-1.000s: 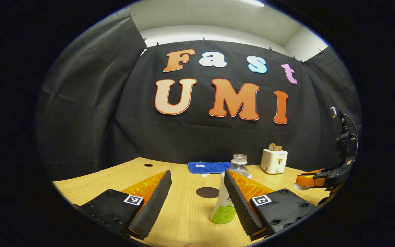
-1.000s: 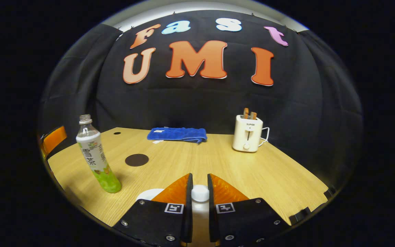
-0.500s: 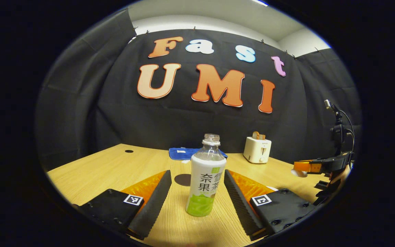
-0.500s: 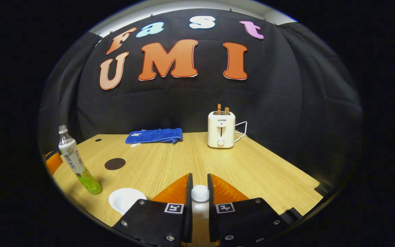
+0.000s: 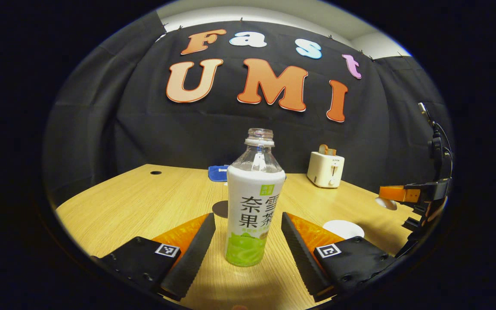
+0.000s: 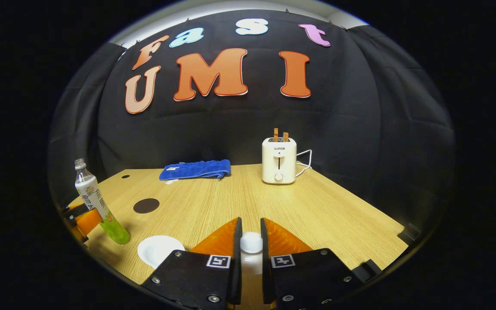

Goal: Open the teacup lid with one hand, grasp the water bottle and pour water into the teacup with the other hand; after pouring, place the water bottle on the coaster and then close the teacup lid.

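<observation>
While one water bottle (image 5: 254,202) stands upright and capless on the bench (image 5: 144,202), the left claw (image 5: 248,241) is spread wide around it, fingers apart from its sides. The bottle has a clear neck and a white sleeve turning green at the base. Behind it, at 12 o'clock, lies one dark round coaster (image 5: 220,208), partly hidden. One white teacup (image 5: 343,228) sits open at 3 o'clock with bare bench around it. The right claw (image 6: 251,247) pinches the white knob of the one teacup lid (image 6: 251,242). Farther back are one blue cloth (image 6: 196,169) and one toaster (image 6: 279,160) near the bench's far edge.
</observation>
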The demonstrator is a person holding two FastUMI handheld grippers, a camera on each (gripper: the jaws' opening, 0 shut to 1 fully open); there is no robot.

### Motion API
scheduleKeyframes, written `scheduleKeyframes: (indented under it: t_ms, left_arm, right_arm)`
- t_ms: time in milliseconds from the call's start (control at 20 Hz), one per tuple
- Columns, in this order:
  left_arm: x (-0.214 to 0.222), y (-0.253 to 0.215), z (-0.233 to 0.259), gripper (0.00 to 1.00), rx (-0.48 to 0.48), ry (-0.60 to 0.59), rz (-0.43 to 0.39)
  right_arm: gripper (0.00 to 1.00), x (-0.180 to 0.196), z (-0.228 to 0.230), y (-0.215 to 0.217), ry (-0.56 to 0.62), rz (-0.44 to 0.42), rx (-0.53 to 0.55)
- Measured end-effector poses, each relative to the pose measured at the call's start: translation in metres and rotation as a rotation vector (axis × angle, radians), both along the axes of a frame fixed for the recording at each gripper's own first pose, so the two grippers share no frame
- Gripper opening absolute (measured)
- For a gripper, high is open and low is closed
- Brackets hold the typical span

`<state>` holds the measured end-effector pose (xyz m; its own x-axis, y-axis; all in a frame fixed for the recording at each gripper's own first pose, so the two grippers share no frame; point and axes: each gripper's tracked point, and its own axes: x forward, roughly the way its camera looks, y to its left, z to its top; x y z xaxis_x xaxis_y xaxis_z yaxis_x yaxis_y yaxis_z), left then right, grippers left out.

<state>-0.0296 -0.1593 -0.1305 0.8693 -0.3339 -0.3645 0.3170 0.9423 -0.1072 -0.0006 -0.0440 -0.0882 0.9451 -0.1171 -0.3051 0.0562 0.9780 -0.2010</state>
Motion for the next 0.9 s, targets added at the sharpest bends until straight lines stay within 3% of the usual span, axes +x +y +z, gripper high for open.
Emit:
scheduleKeyframes:
  t_ms: [600, 750, 900]
  left_arm:
    - [0.018, -0.003, -0.028, 0.99, 0.048, 0.076, 0.013]
    - [0.017, -0.004, -0.027, 0.71, 0.078, 0.060, -0.002]
    - [0.016, -0.004, -0.024, 0.69, 0.095, 0.061, -0.016]
  right_arm:
    - [0.19, -0.002, 0.000, 0.004, 0.007, 0.013, 0.030]
    - [0.19, -0.003, 0.000, 0.003, 0.005, 0.012, 0.033]
    - [0.19, -0.003, 0.001, 0.002, 0.003, 0.010, 0.036]
